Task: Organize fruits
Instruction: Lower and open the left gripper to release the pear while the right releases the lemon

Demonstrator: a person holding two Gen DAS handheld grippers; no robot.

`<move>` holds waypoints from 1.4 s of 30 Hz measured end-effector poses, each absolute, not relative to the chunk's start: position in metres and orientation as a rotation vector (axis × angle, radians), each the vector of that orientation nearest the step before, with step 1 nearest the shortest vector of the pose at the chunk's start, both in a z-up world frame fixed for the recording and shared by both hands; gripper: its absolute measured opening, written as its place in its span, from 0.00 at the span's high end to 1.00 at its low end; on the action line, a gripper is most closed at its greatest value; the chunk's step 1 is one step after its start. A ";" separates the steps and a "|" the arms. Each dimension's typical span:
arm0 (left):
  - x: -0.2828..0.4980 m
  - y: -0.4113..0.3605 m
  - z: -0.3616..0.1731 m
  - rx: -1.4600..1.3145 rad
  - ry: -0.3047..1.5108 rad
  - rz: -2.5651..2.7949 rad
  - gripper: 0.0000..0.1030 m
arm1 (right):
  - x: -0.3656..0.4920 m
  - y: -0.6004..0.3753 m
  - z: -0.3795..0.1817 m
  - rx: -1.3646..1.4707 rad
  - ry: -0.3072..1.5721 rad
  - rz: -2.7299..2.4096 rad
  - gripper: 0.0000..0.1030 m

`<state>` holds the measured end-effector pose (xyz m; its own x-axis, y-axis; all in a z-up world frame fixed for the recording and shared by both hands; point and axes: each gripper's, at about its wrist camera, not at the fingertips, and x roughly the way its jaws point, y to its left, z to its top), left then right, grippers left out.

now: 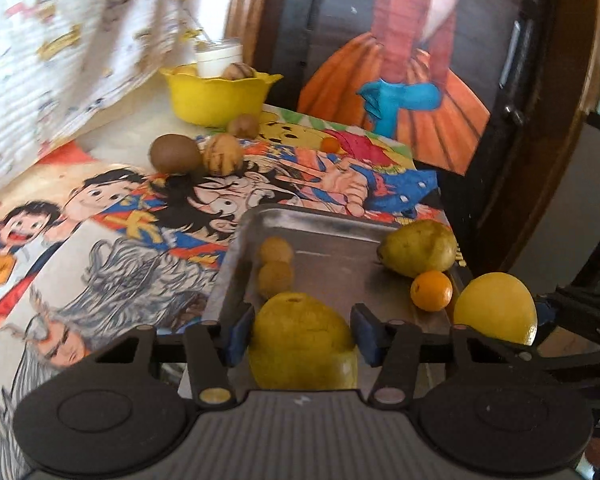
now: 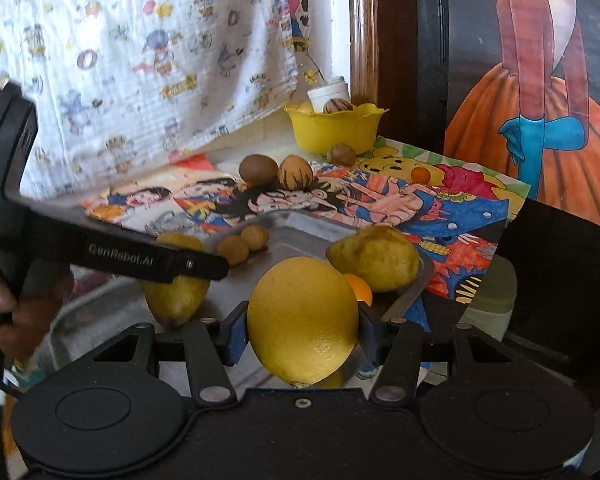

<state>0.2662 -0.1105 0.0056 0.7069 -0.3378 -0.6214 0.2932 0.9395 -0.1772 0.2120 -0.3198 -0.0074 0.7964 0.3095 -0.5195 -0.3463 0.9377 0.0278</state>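
My left gripper (image 1: 302,330) is shut on a yellow pear (image 1: 302,340) at the near end of the steel tray (image 1: 328,240). My right gripper (image 2: 302,326) is shut on a round yellow lemon (image 2: 302,320), held just over the tray's near right edge; the lemon also shows in the left wrist view (image 1: 496,308). In the tray lie a greenish pear (image 1: 418,247), a small orange (image 1: 431,291) and two small tan fruits (image 1: 275,267). On the cartoon cloth lie a brown kiwi (image 1: 175,153), a striped nut-like fruit (image 1: 223,153), another brown fruit (image 1: 243,125) and a tiny orange (image 1: 330,144).
A yellow bowl (image 1: 216,100) holding a white jar and fruit stands at the back by the patterned curtain (image 1: 60,48). A painting of a woman in an orange dress (image 1: 400,80) leans on the right. The table edge drops off right of the tray.
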 end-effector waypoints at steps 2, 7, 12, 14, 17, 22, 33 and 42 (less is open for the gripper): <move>0.270 -0.114 0.003 -0.053 0.704 -0.352 0.45 | 0.213 -0.320 -0.012 -0.077 0.543 0.354 0.46; 0.276 -0.115 0.000 -0.047 0.693 -0.362 0.45 | 0.218 -0.313 -0.018 -0.121 0.526 0.356 0.45; 0.278 -0.118 -0.001 -0.037 0.686 -0.365 0.45 | 0.221 -0.305 -0.024 -0.169 0.513 0.346 0.45; 0.279 -0.117 -0.001 -0.047 0.692 -0.369 0.44 | 0.221 -0.305 -0.024 -0.183 0.498 0.334 0.45; 0.280 -0.114 -0.001 -0.070 0.700 -0.364 0.42 | 0.219 -0.306 -0.022 -0.190 0.485 0.327 0.43; 0.279 -0.111 0.001 -0.090 0.700 -0.343 0.41 | 0.212 -0.307 -0.020 -0.166 0.482 0.306 0.38; 0.255 -0.095 0.025 -0.148 0.615 -0.280 0.01 | 0.180 -0.313 0.000 0.003 0.437 0.256 0.07; 0.213 -0.069 0.037 -0.147 0.553 -0.190 0.01 | 0.144 -0.308 0.010 0.095 0.437 0.239 0.01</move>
<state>0.2135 -0.0691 0.0367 0.8343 -0.2179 -0.5065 0.1392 0.9721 -0.1888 0.1442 -0.3080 0.0098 0.8784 0.2496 -0.4077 -0.2087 0.9675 0.1426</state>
